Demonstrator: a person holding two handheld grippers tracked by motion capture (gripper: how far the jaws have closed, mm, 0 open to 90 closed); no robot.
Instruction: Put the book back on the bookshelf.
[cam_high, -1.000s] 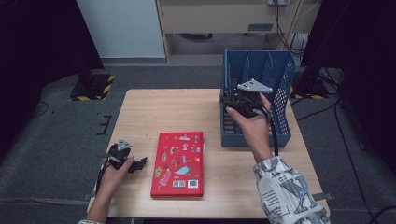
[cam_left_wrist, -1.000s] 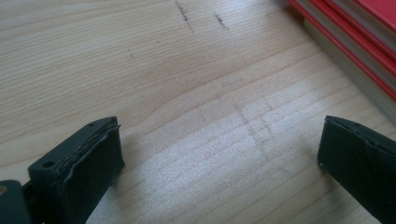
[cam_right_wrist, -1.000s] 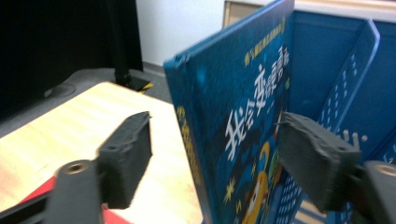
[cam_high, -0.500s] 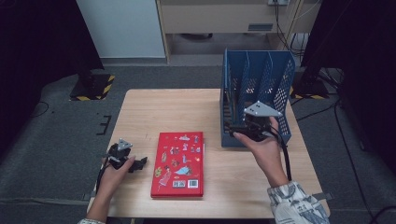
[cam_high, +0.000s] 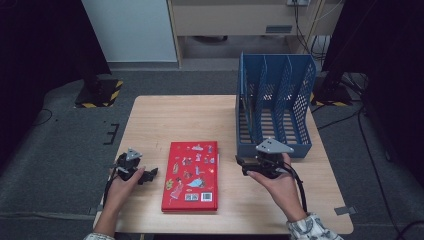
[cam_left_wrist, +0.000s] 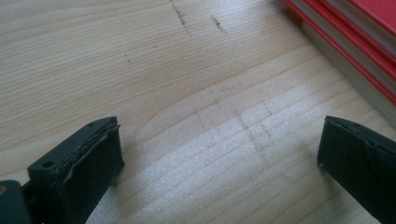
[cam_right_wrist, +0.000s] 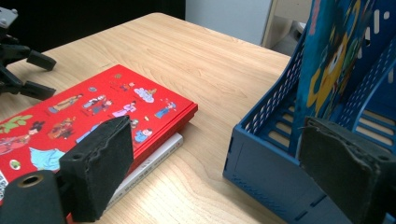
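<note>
Overhead, the red book (cam_high: 191, 175) lies flat between both grippers, bare table (cam_high: 180, 120) beyond it. Left gripper (cam_high: 148, 175), jaws spread and empty, sits just beside the book's left edge. Left gripper view: book stack edge (cam_left_wrist: 355, 46) at upper right. Right gripper view: right gripper (cam_right_wrist: 219, 163) jaws released, between book (cam_right_wrist: 93, 112) and blue file rack (cam_right_wrist: 275, 140).

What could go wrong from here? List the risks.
1. The red picture book lies flat on another book; the open right gripper may struggle to get a jaw under its cover, or lift both.
2. The blue file rack already holds an upright book; a second one could knock against it.
3. The left gripper, open beside the stack, may nudge it.
</note>
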